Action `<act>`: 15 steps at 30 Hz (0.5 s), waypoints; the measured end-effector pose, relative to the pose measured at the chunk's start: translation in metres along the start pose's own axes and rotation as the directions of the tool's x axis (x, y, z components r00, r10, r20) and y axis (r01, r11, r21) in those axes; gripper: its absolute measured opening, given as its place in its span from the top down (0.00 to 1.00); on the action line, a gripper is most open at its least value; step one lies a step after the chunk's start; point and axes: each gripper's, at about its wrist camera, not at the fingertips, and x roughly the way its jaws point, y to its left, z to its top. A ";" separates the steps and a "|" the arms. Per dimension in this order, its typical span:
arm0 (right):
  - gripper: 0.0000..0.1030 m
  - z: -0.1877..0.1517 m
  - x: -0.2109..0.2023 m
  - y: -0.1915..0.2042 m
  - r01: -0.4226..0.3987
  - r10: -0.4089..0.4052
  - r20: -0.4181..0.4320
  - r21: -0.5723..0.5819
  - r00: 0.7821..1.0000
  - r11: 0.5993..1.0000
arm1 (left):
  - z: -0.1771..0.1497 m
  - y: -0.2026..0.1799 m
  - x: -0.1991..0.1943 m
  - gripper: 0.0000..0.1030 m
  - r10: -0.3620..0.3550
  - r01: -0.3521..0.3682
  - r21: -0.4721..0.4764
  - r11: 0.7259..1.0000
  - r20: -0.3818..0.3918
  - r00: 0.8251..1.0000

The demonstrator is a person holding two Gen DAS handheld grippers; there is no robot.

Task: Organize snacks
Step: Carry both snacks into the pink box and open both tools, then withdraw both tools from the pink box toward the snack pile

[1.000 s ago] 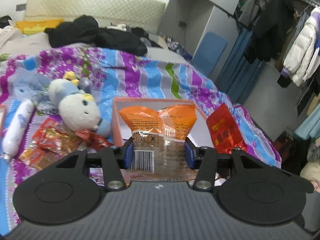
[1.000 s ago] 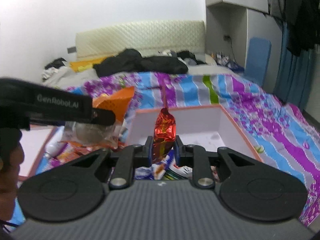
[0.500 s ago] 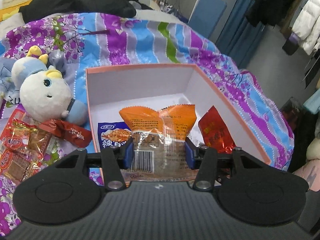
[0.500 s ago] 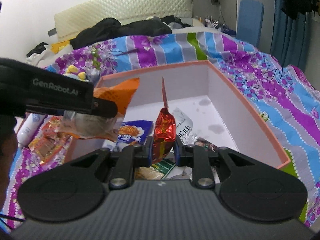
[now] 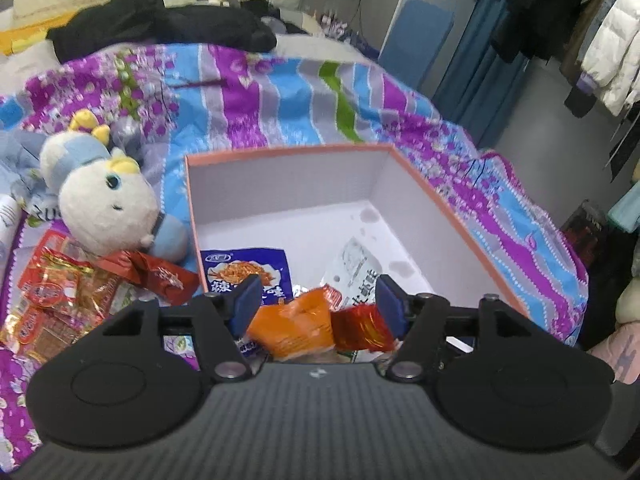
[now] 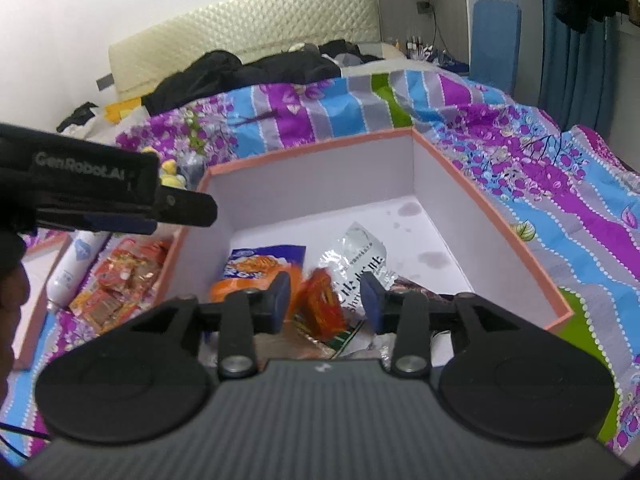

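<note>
A: What lies outside the box (image 5: 280,154), on the left part of the bed (image 5: 280,84)?

B: A white bottle (image 6: 74,266) at the far left, then a pile of red snack packs (image 5: 56,300), one dark red pack (image 5: 160,276) and a plush toy (image 5: 108,204). They lie just beside the left wall of the box.

A: And the left claw (image 5: 316,300)?

B: Its fingers are spread wide and hold nothing. It hangs over the near left corner of the box. Under it lie an orange bag (image 5: 296,326) and a red packet (image 5: 364,326), touching each other.

A: What else is inside?

B: A blue bag (image 5: 244,268) near the left wall and a silver bag (image 5: 356,268) more to the middle.

A: The right claw (image 6: 324,300)?

B: Also spread, empty, above the red packet at the near edge.

A: How to do this step well?

B: I think both claws should lift straight up, fingers kept apart, so they do not catch the bags. The far half of the box is bare, so the next snacks can go there.
</note>
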 end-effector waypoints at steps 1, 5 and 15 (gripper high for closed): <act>0.60 0.001 -0.006 0.001 -0.002 0.002 0.010 0.000 1.000 1.000 | 0.000 -0.002 -0.009 0.34 0.001 -0.001 0.001 1.000 0.011 1.000; 0.60 0.005 -0.034 0.010 -0.010 0.010 0.054 -0.001 0.998 1.000 | -0.004 -0.004 -0.045 0.34 0.008 -0.008 -0.001 1.000 0.056 0.998; 0.60 0.003 -0.098 0.040 -0.059 0.063 0.156 -0.027 0.986 0.998 | -0.030 0.001 -0.140 0.34 0.043 -0.042 -0.009 0.999 0.162 0.986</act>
